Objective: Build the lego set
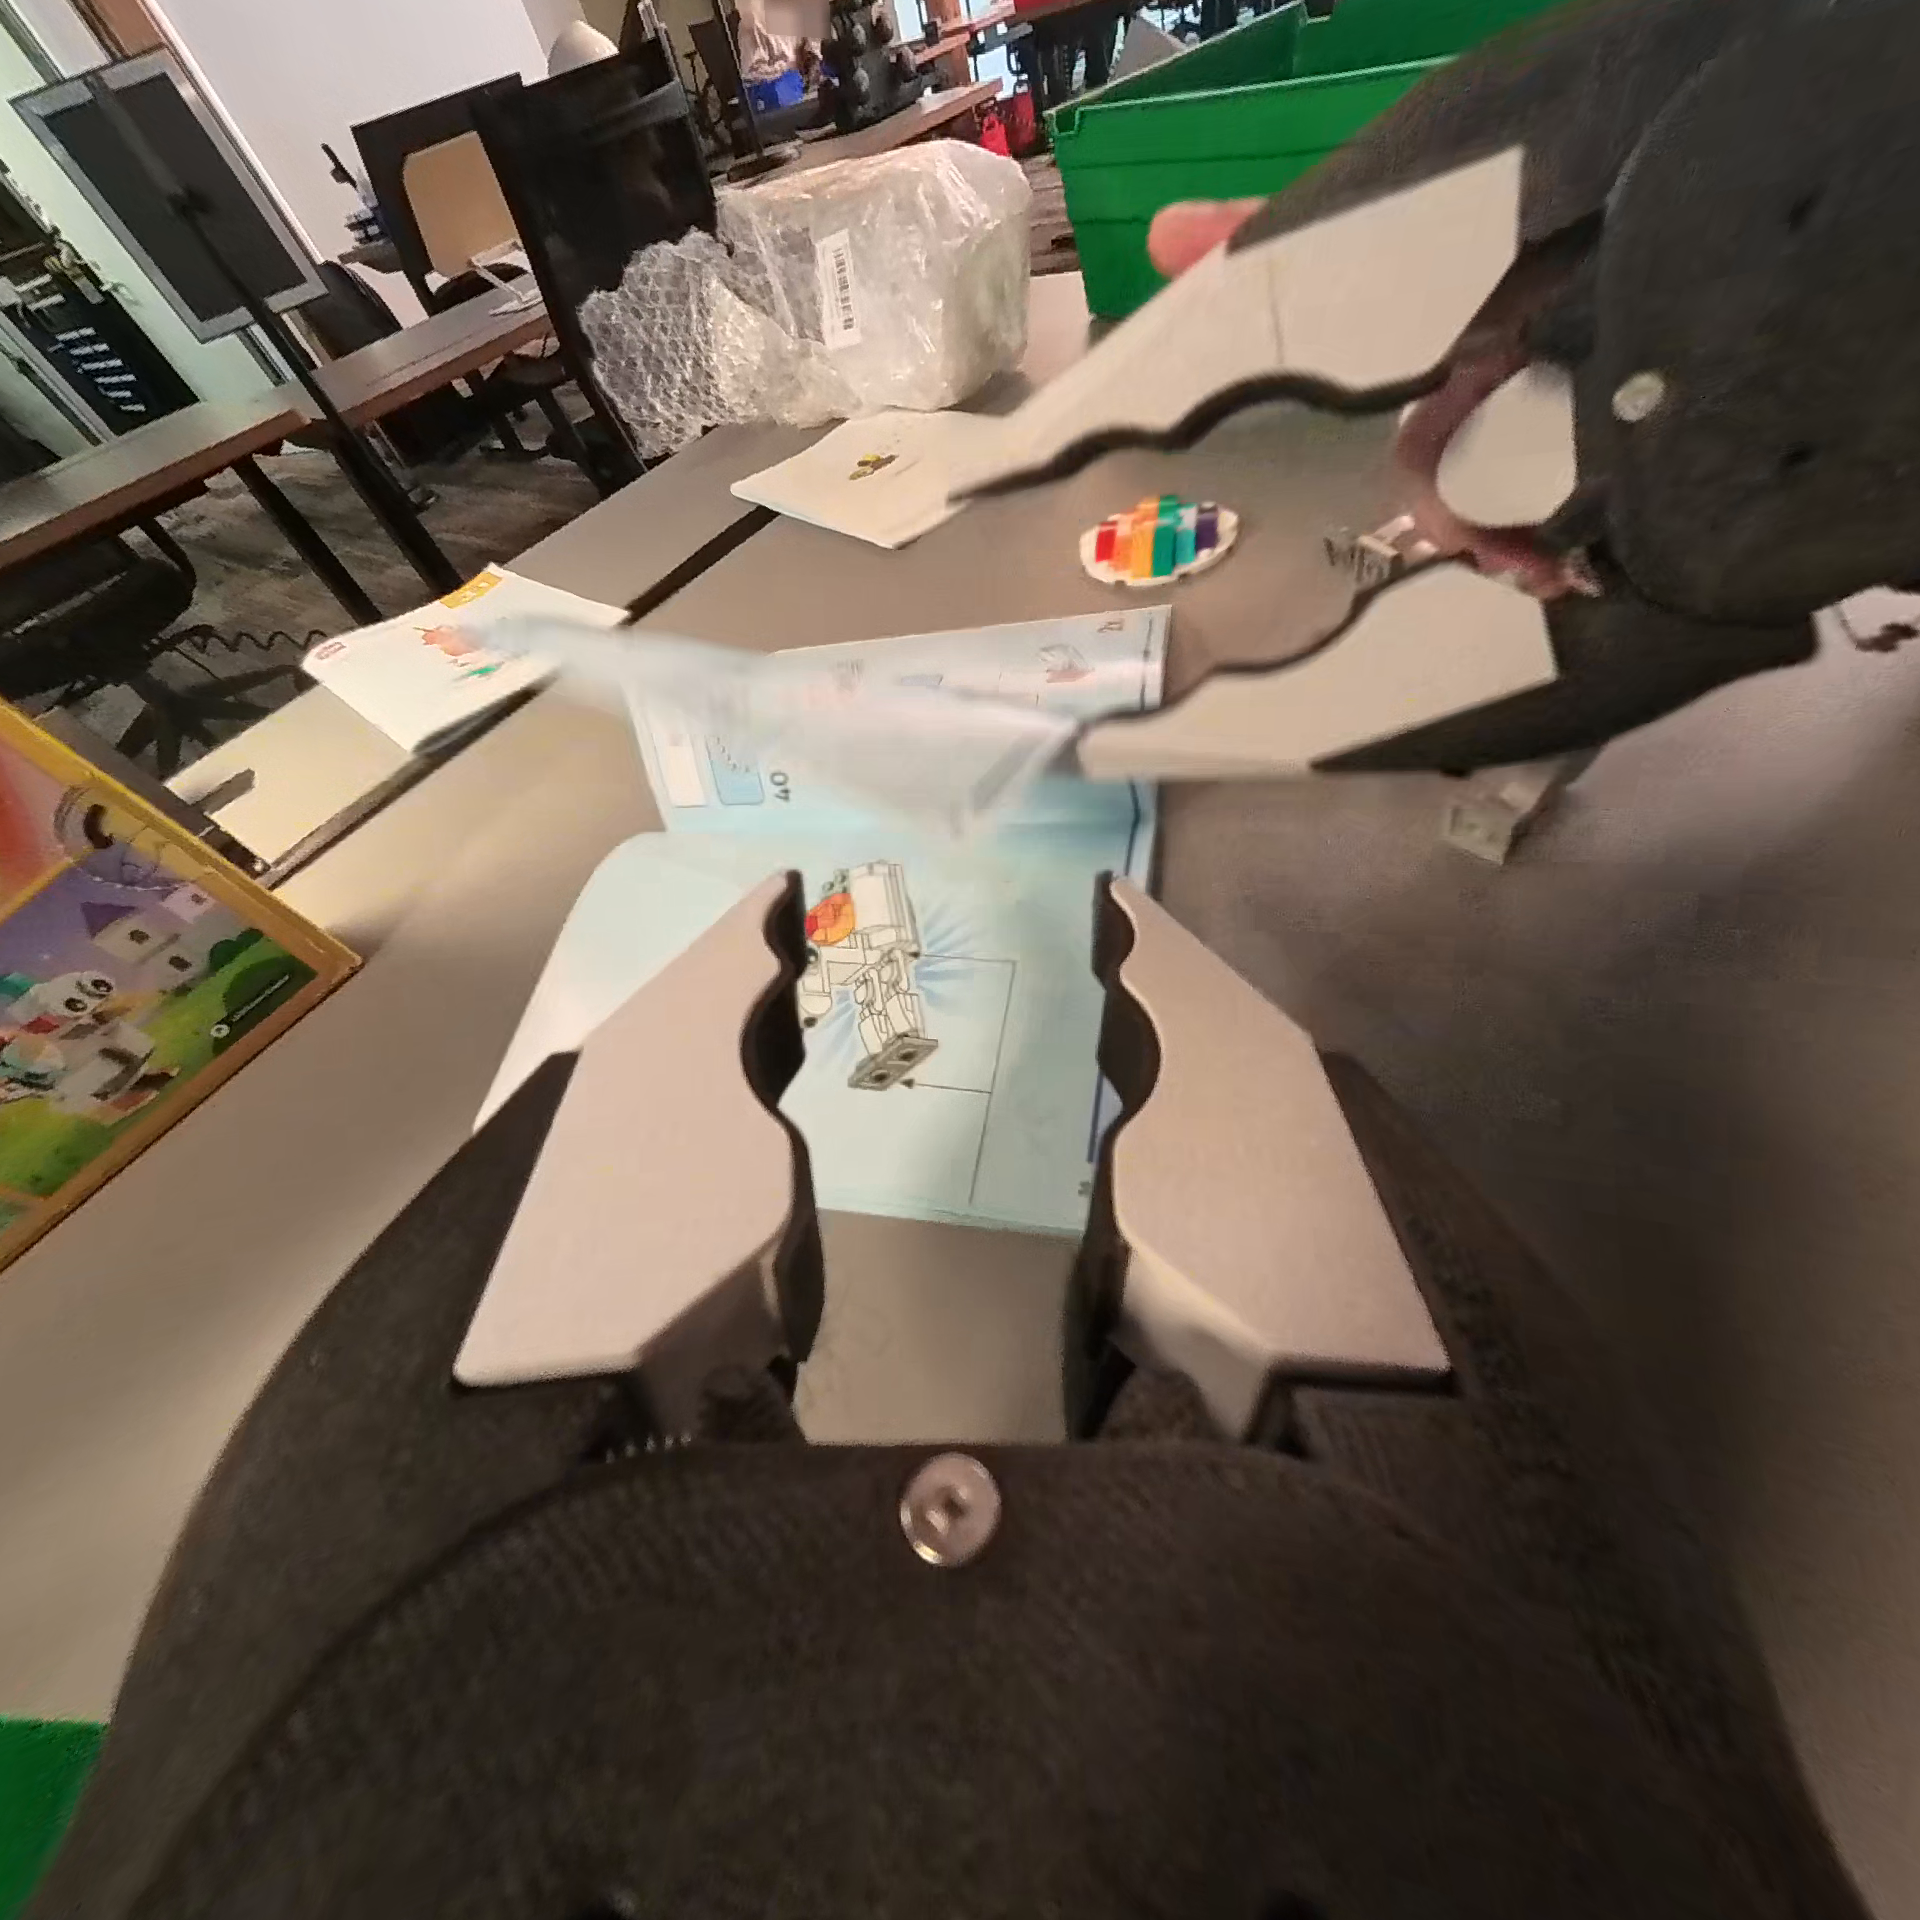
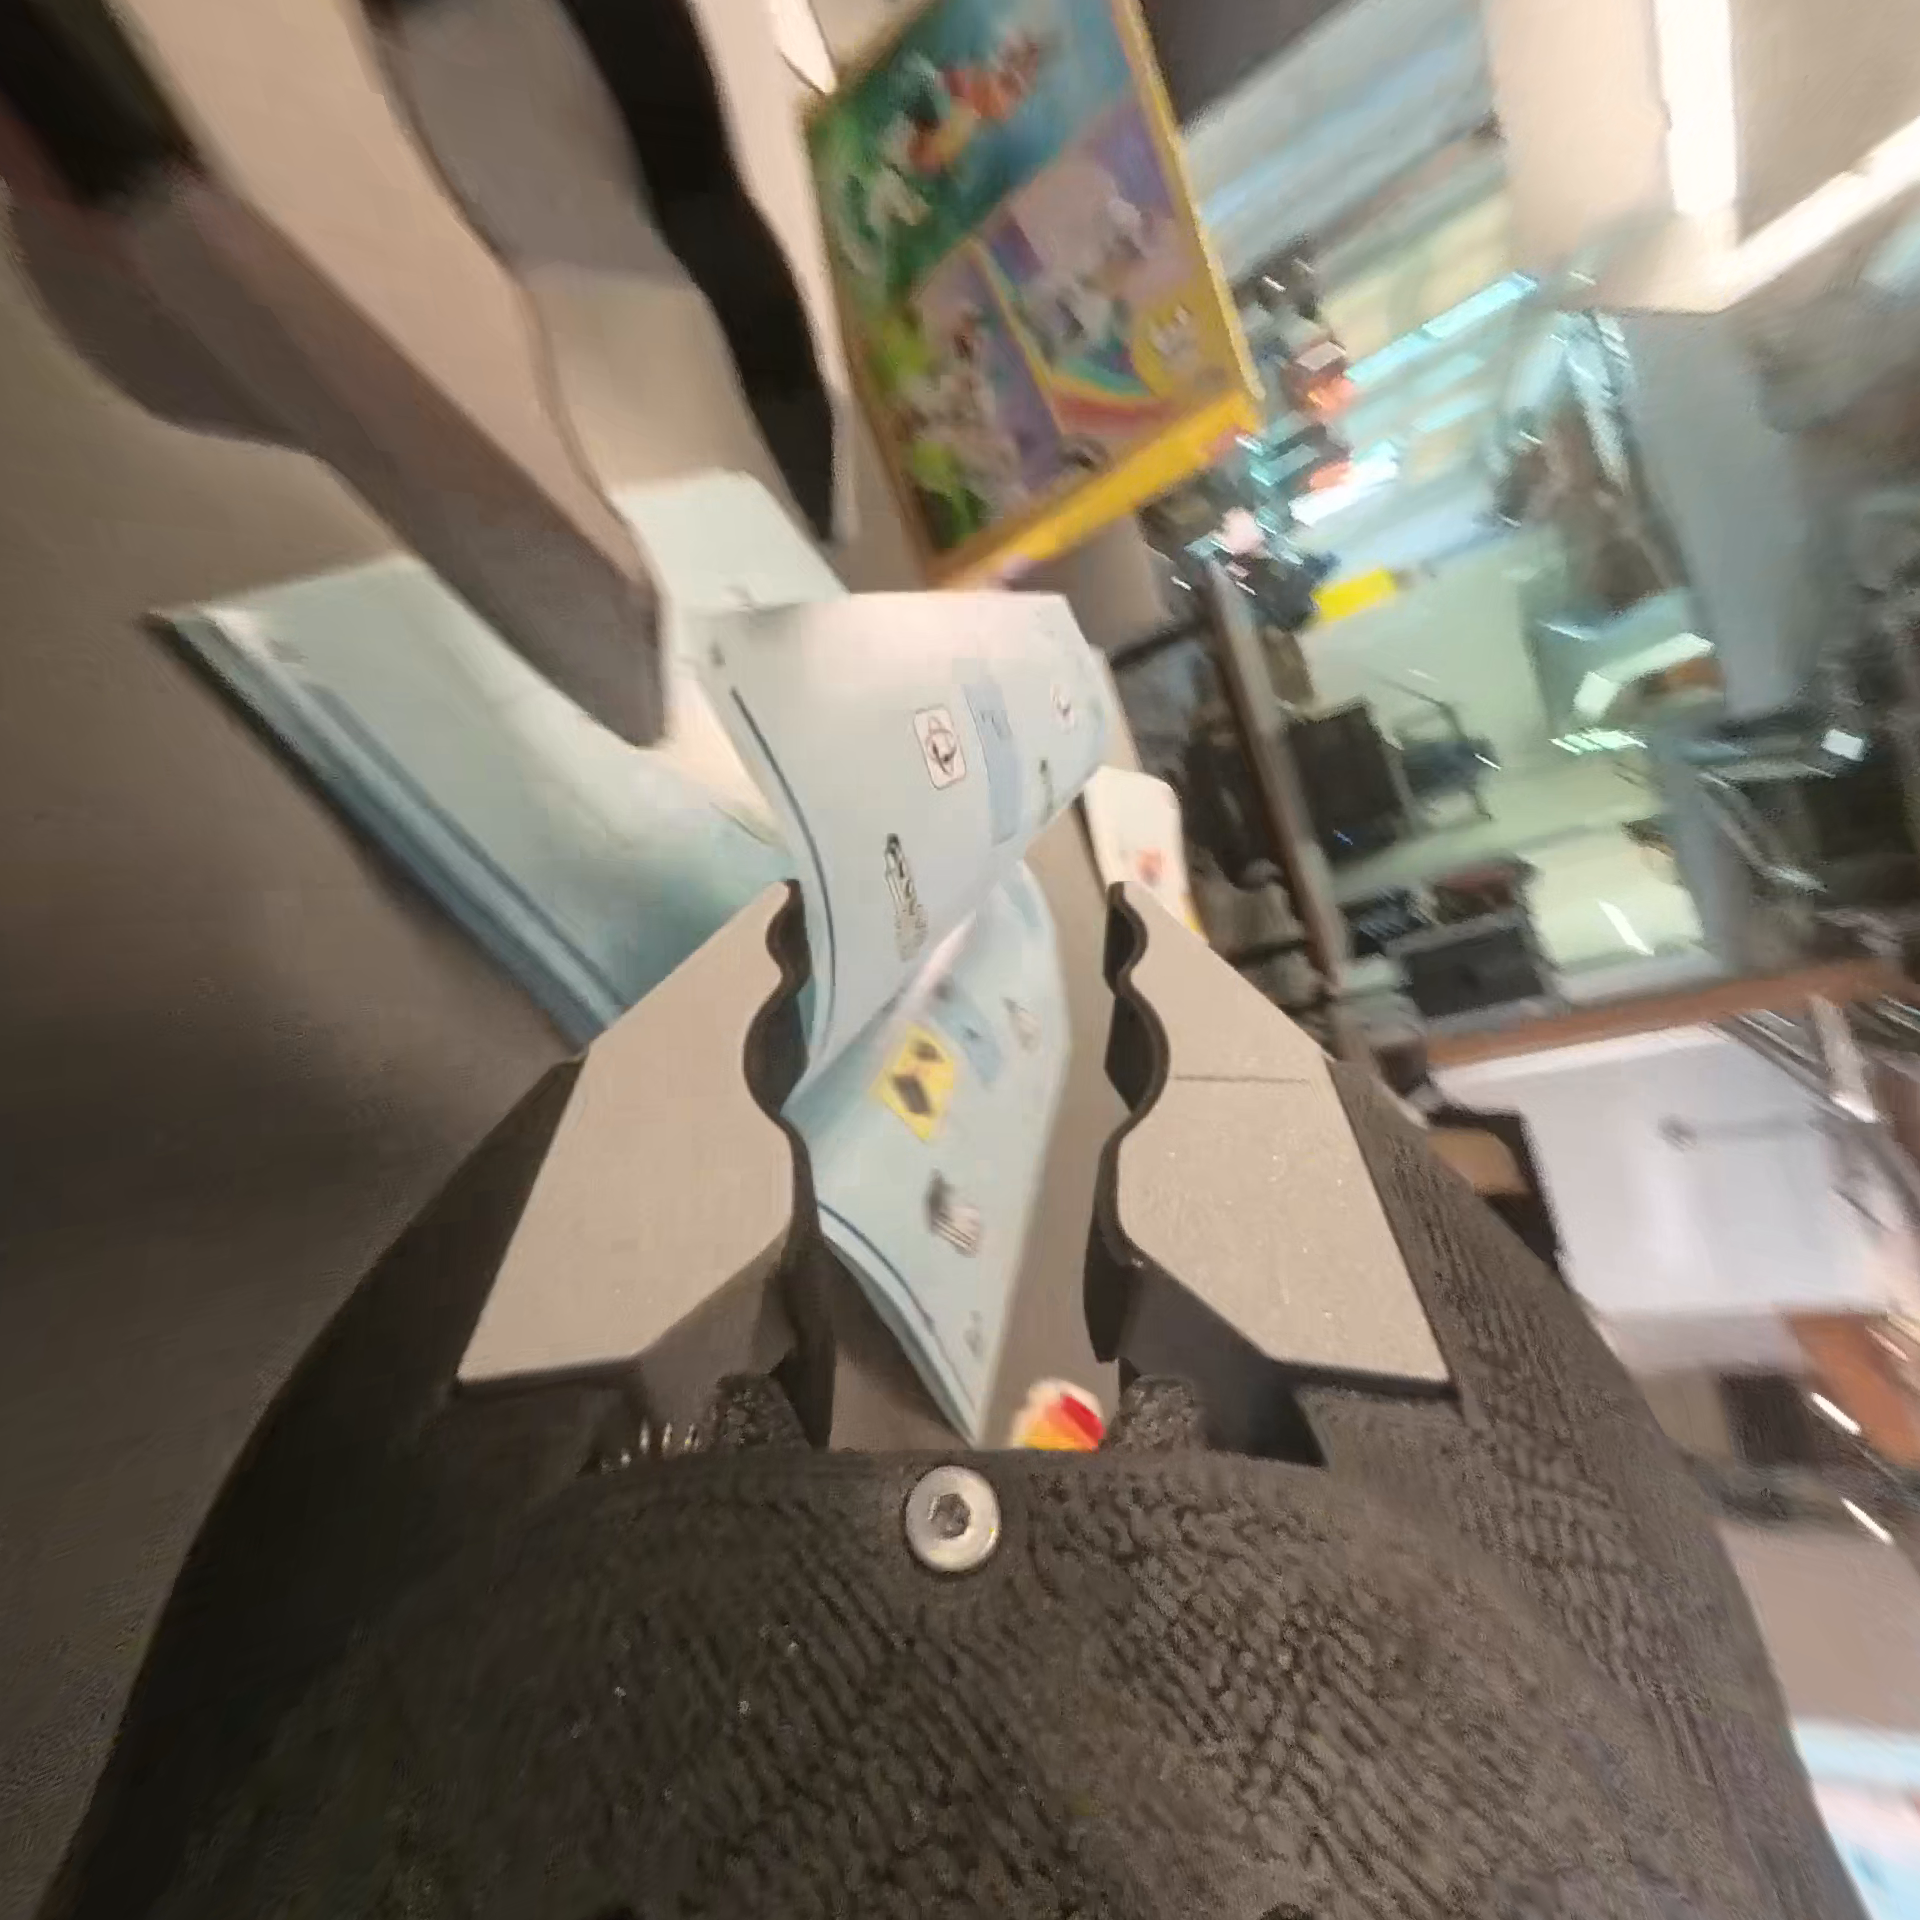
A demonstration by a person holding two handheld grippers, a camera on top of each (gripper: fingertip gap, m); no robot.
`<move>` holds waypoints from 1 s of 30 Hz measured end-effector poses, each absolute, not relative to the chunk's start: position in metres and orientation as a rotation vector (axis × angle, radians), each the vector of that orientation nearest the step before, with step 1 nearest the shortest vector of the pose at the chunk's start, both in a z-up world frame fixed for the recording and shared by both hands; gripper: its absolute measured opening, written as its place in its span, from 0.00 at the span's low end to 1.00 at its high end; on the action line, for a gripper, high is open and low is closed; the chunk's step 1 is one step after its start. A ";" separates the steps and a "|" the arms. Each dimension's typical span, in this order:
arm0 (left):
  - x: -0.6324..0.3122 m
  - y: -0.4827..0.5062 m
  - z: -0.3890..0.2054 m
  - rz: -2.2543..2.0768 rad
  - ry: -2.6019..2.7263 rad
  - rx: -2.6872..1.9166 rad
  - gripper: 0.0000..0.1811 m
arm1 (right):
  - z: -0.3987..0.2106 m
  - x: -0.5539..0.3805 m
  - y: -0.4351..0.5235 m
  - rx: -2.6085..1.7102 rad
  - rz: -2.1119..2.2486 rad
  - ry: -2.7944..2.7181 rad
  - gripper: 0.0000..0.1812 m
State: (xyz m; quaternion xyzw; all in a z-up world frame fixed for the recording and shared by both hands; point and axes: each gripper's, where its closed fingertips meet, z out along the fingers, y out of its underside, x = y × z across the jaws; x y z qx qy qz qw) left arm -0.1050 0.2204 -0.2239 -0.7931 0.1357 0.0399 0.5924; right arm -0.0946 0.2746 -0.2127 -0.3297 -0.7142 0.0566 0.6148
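The light-blue instruction booklet (image 1: 935, 1049) lies open on the grey table (image 1: 1455, 1039). My left gripper (image 1: 951, 894) is open and empty, just above the booklet's near page. My right gripper (image 1: 1018, 623) reaches in from the right, tilted on its side and open. A blurred page (image 1: 831, 717) is lifted against its lower finger. In the right wrist view, several raised pages (image 2: 914, 831) stand between the open fingers of my right gripper (image 2: 956, 904). A rainbow brick build (image 1: 1158, 535) sits on a round white plate beyond the booklet.
The yellow-edged set box (image 1: 125, 1018) stands at the left and also shows in the right wrist view (image 2: 1018, 281). Two other booklets (image 1: 436, 665) (image 1: 862, 478) lie farther back. A small grey piece (image 1: 1491, 821) lies at the right. A bubble-wrapped package (image 1: 852, 281) and green bins (image 1: 1247, 125) stand behind. The rainbow brick build (image 1: 1158, 535) lies around 20 centimeters away from my right fingertips.
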 end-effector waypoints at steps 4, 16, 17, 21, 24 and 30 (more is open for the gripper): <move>-0.104 0.219 -0.224 0.052 0.298 -1.857 0.30 | -0.203 -0.077 0.315 -0.908 -0.015 -1.560 0.27; -0.093 0.220 -0.246 0.017 0.361 -1.967 0.28 | -0.217 -0.046 0.361 -1.070 -0.350 -1.612 0.31; -0.092 0.220 -0.246 0.017 0.366 -1.968 0.28 | -0.210 -0.046 0.357 -1.053 -0.304 -1.594 0.31; -0.088 0.219 -0.242 0.009 0.383 -1.940 0.28 | -0.164 -0.050 0.309 -0.885 0.205 -1.439 0.23; -0.084 0.218 -0.234 0.009 0.402 -1.892 0.27 | -0.121 -0.027 0.270 -0.665 0.547 -1.243 0.20; -0.077 0.217 -0.232 0.008 0.437 -1.863 0.26 | -0.111 0.005 0.236 -0.480 0.725 -1.114 0.08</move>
